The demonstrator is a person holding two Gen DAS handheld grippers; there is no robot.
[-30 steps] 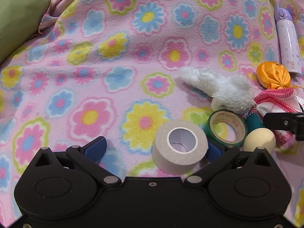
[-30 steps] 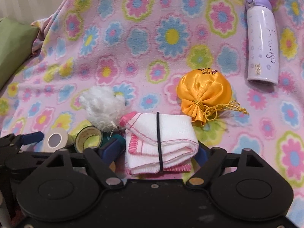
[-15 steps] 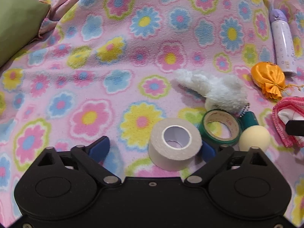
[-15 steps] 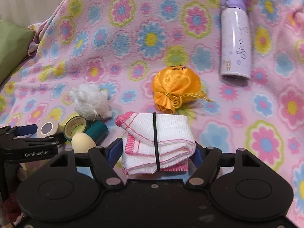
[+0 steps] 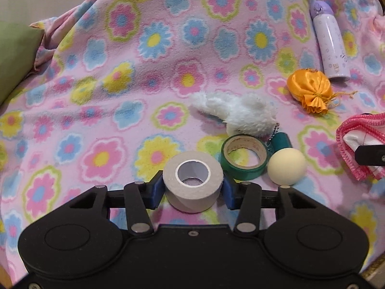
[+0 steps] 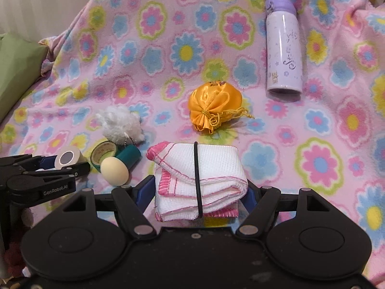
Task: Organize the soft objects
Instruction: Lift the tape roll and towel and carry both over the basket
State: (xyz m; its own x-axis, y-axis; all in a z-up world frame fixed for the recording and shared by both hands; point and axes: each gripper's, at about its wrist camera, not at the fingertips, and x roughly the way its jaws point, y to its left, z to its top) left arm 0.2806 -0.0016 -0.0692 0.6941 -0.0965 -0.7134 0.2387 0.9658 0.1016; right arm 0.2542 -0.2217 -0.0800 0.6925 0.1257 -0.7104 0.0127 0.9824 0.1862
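Left gripper (image 5: 192, 189) has its jaws clamped on the white tape roll (image 5: 192, 184); right gripper (image 6: 199, 192) grips the folded white cloth (image 6: 199, 175) above the floral blanket (image 6: 168, 48).

Lilac bottle (image 6: 284, 48) lying on floral blanket (image 6: 168, 48) — green cushion (image 6: 16, 67) beside.

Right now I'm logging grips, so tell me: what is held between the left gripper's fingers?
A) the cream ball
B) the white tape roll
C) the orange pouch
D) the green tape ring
B: the left gripper has its blue pads pressed on both sides of the white tape roll.
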